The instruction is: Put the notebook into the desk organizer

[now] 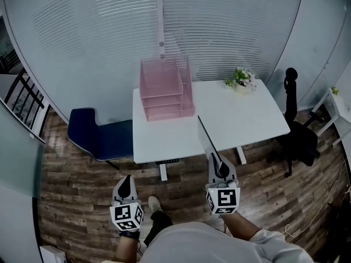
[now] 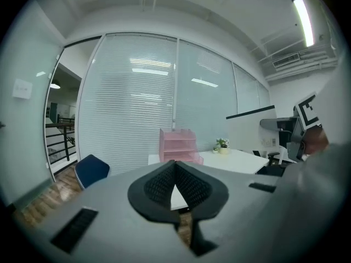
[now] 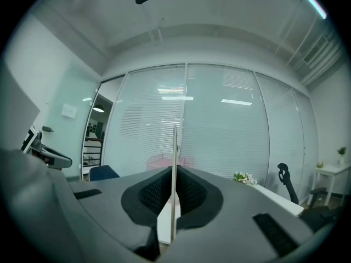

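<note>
A pink mesh desk organizer (image 1: pixel 164 89) stands at the back of the white desk (image 1: pixel 241 119), against the glass wall. My right gripper (image 1: pixel 220 170) is shut on a thin notebook (image 1: pixel 207 138), held edge-on in the air before the desk's front edge. In the right gripper view the notebook (image 3: pixel 174 185) rises as a narrow upright strip from between the pads, with the organizer (image 3: pixel 162 161) behind it. My left gripper (image 1: pixel 125 188) hangs lower left over the floor, shut and empty. Its jaws meet in the left gripper view (image 2: pixel 175 181), the organizer (image 2: pixel 177 146) far ahead.
A blue chair (image 1: pixel 98 135) sits left of the desk. A black office chair (image 1: pixel 299 136) stands at the right, and a small flower pot (image 1: pixel 241 81) rests on the desk's back right. Wood floor (image 1: pixel 71 201) lies below me.
</note>
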{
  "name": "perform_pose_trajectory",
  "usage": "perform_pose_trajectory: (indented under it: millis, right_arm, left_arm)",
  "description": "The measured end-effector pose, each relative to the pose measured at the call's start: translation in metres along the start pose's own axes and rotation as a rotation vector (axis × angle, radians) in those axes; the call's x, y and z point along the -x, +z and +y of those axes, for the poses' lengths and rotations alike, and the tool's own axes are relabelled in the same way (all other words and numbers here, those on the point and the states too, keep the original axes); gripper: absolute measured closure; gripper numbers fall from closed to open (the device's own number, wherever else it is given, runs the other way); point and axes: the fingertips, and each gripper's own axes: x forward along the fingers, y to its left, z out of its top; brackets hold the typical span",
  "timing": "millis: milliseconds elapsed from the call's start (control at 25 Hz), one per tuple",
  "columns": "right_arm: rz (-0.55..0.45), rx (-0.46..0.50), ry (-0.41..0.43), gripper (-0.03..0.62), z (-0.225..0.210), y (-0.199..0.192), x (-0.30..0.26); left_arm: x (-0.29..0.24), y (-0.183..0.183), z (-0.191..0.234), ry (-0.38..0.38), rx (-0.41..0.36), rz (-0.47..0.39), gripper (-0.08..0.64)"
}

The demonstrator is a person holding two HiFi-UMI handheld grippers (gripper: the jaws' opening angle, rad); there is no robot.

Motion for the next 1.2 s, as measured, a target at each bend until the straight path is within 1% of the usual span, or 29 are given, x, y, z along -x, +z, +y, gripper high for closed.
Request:
perform_pose_trajectory:
  millis: [280,480,600,800,1040,1200]
  right_arm:
    - [0.037,0.009,-0.079,0.571,0.016,0.007,-0.088]
    - [0.044,0.024,-0.122,0.571,0.029,0.020,-0.145]
    - [0.032,0.045,-0.129,0.571,0.034,0.029,-0.185]
    - [0.029,0.123,-0.100,0.571,0.032,0.042,-0.251]
    - [0.028,0.203,-0.048,0.571,0.017,0.057,-0.325]
    - [0.030,0.313,-0.014,0.571,0.015,0.062,-0.363]
  left_arm:
    - [-0.088,0.031,0.056,-0.093,-0.023,0.012,0.552]
    - [-0.131,0.055,0.098,-0.125,-0.031,0.001,0.552]
    - [-0.156,0.061,0.118,-0.132,-0.037,0.002,0.552]
    - [-0.179,0.060,0.137,-0.104,-0.024,0.011,0.552]
    - [-0.191,0.063,0.143,-0.023,0.014,0.003,0.552]
    - [-0.194,0.060,0.144,0.014,0.030,0.004,0.552]
